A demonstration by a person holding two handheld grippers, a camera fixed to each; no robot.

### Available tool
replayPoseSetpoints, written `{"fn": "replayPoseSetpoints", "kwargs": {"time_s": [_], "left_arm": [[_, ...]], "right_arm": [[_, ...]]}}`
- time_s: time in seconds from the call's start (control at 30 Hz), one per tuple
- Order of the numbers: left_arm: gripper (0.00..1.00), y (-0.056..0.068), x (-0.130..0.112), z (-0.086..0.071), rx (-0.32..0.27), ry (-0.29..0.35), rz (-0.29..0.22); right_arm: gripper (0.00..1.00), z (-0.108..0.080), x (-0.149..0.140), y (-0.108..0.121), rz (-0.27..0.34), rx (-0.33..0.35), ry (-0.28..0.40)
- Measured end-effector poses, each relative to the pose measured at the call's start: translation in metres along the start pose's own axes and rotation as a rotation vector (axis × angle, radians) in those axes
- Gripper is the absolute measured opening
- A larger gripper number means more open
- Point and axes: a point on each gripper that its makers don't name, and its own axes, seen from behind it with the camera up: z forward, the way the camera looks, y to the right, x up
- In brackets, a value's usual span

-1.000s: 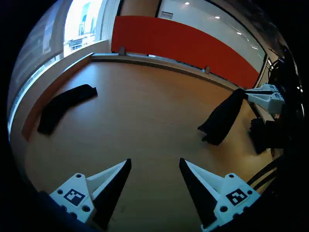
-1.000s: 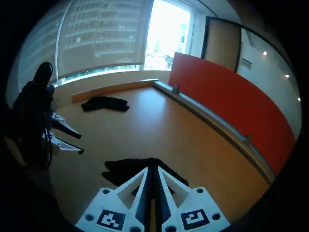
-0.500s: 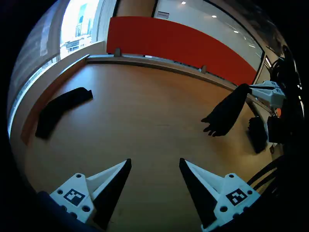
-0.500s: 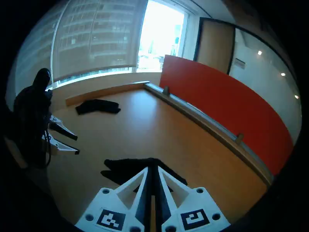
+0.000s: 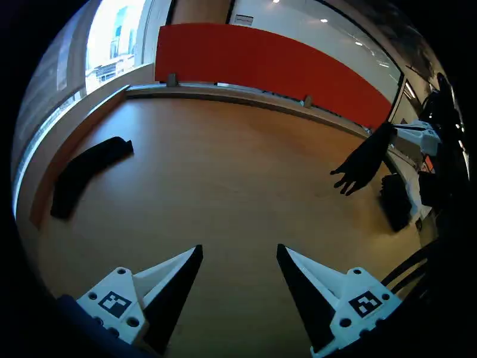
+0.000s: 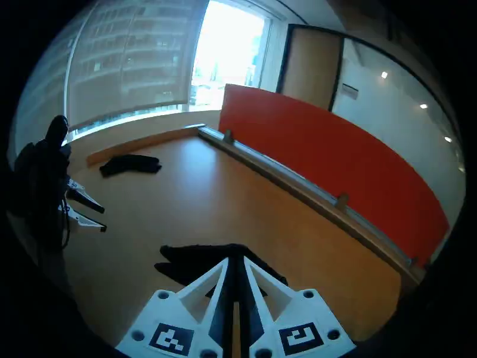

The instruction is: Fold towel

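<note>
Left gripper view, my left fingers: my left gripper (image 5: 238,247) stands wide open and holds nothing; below it there is bare tabletop (image 5: 238,167).
Left gripper view, towel: the black towel (image 5: 362,166) hangs from my right gripper (image 5: 392,126) at the far right. I cannot tell if its lower end touches the tabletop.
Left gripper view, other things: a second dark cloth (image 5: 83,173) lies far left near the window side, and a dark pile (image 5: 393,200) sits just beside the hanging towel.
Right gripper view, my right fingers: they are pressed together on one edge of the towel, which spreads dark just beyond the tips.
Right gripper view, my left fingers: at the far left, open, well apart from the towel.
Step in hand: I judge I am carrying the towel to the free middle, to spread it.
How to do it well: grip firmly, let the lower end land first, then draw it flat. The left fingers should take the neighbouring corner of the same edge, so the fold comes out straight.
</note>
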Motion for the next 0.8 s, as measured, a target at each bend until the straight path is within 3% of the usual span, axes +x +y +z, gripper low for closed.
{"fn": "replayPoseSetpoints", "kwargs": {"time_s": [0.8], "left_arm": [[0.92, 0.026, 0.005, 0.015, -0.007, -0.019, 0.038]], "right_arm": [[0.03, -0.054, -0.045, 0.129, 0.054, -0.154, -0.045]]}}
